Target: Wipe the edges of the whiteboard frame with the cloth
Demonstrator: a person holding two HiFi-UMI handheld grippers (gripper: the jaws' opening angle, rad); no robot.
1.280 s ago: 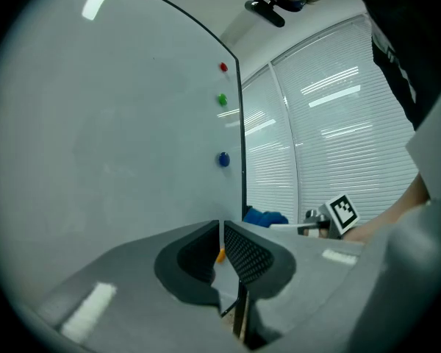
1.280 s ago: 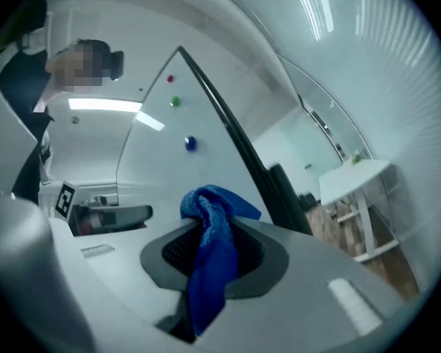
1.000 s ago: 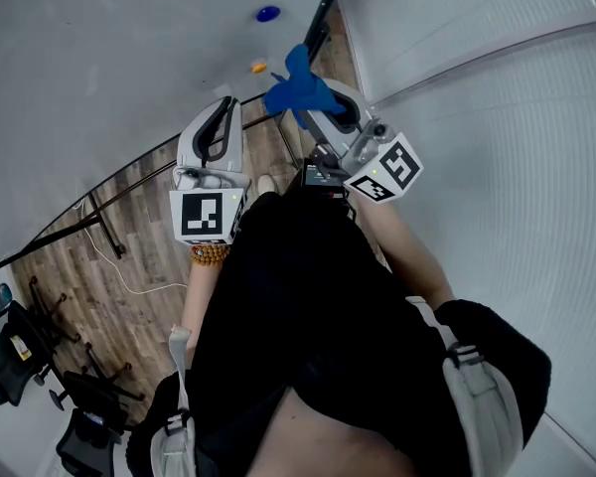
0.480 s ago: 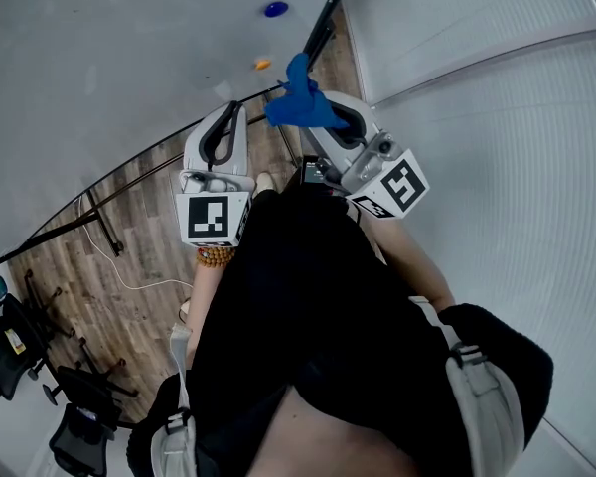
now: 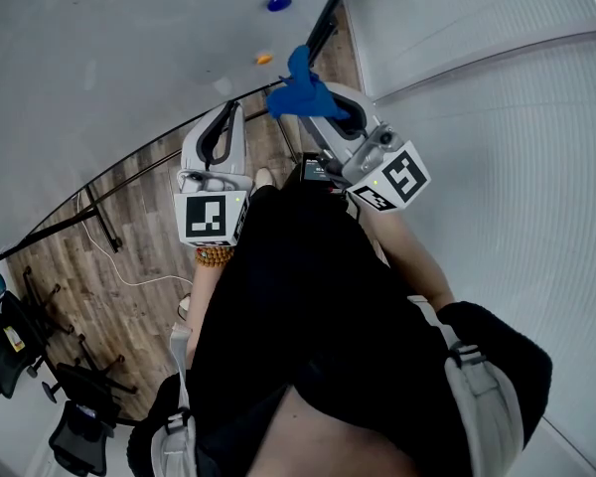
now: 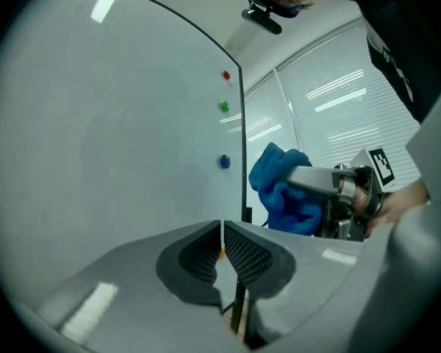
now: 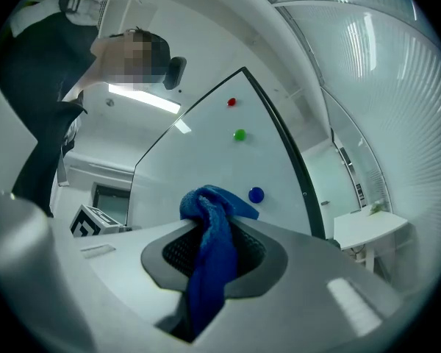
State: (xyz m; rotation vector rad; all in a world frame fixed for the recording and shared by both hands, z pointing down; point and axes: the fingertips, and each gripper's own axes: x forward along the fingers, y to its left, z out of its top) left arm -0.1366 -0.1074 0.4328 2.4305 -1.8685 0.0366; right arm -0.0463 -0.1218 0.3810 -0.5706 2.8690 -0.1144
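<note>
As it stands, left gripper [image 6: 221, 234]: jaws together, nothing between them.
Whiteboard [image 5: 109, 58]: smooth, glossy white; thin black frame [image 6: 242, 123] along its right edge.
Cloth [image 5: 298, 92]: blue, fluffy; likely soft, light, floppy. Bunched just beside frame, contact unclear.
Right gripper [image 7: 214, 230]: clamped on cloth's bunched middle, a sound hold.

Head cam down; whiteboard [image 5: 89, 78] in all.

We look down on a wood-plank floor [image 5: 149, 212] with black office chairs [image 5: 8, 351] at its left. Pale slatted blinds [image 5: 517, 97] fill the right. A ceiling light strip [image 7: 143, 99] glows overhead, and there is perhaps a white desk [image 7: 366, 230] beyond.
</note>
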